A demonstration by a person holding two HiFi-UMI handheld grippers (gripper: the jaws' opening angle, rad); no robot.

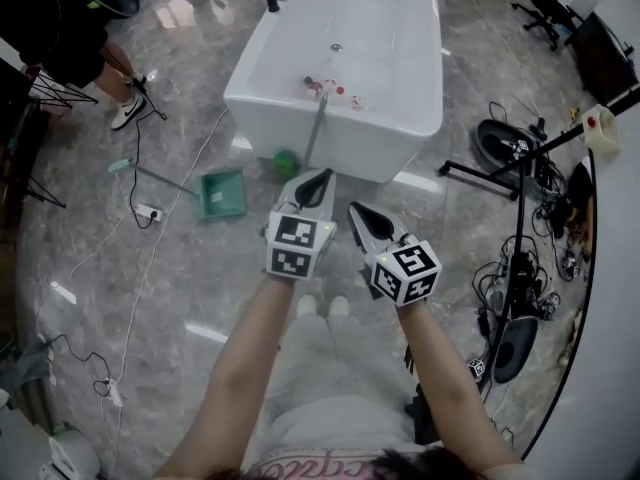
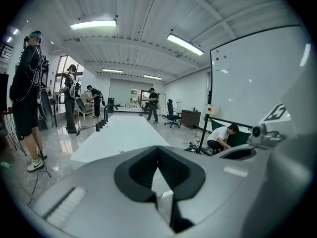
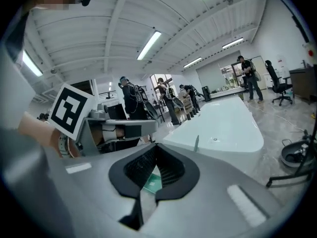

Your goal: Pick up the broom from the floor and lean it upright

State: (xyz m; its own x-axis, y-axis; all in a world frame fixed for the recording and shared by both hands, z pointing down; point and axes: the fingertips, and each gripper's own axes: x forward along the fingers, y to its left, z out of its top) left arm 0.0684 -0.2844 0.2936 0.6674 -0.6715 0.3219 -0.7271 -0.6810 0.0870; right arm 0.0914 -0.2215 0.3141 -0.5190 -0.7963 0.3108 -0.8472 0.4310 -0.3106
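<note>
The bathtub (image 1: pixel 340 68) is white, the dustpan (image 1: pixel 222 193) and broom (image 1: pixel 286 164) green, the floor (image 1: pixel 180 278) veined grey. Left tongs (image 1: pixel 325 174) and right tongs (image 1: pixel 356 209) are grey, with black-and-white square markers.

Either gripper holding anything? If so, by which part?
Nothing held. Left gripper and right gripper are both shut and empty; the broom leans against the bathtub, untouched.

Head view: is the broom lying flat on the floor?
No: the broom leans against the end of the white tub, green head on the floor, handle top at the rim.
</note>
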